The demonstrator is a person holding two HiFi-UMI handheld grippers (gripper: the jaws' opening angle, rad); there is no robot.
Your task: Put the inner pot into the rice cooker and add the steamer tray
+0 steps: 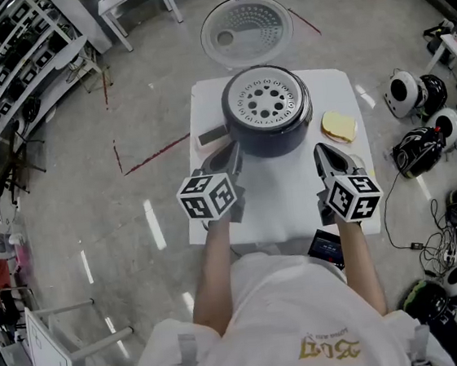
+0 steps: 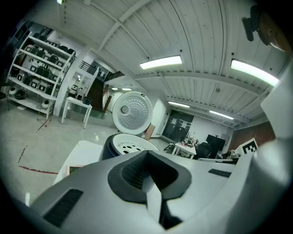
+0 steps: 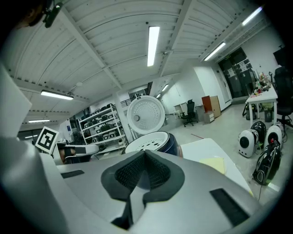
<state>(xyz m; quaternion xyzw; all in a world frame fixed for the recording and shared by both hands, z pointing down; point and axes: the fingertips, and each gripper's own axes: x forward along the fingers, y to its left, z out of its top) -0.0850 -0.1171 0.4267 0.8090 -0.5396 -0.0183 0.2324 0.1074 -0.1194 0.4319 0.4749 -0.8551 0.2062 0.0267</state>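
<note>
Only the head view shows us both tools together: left gripper [image 1: 230, 157] and right gripper [image 1: 324, 157], each with jaws pressed together on nothing, just short of the one dark rice cooker [image 1: 277, 141]. Its single white steamer tray [image 1: 264, 100], pierced with round holes, sits in the cooker's mouth. The lid [image 1: 245, 28] stands open behind the cooker, and one yellow pad [image 1: 339, 126] lies to its right.

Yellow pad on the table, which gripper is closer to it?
Right. The right gripper is just short of the yellow pad; the left gripper is farther off, at the rice cooker's other side.
</note>
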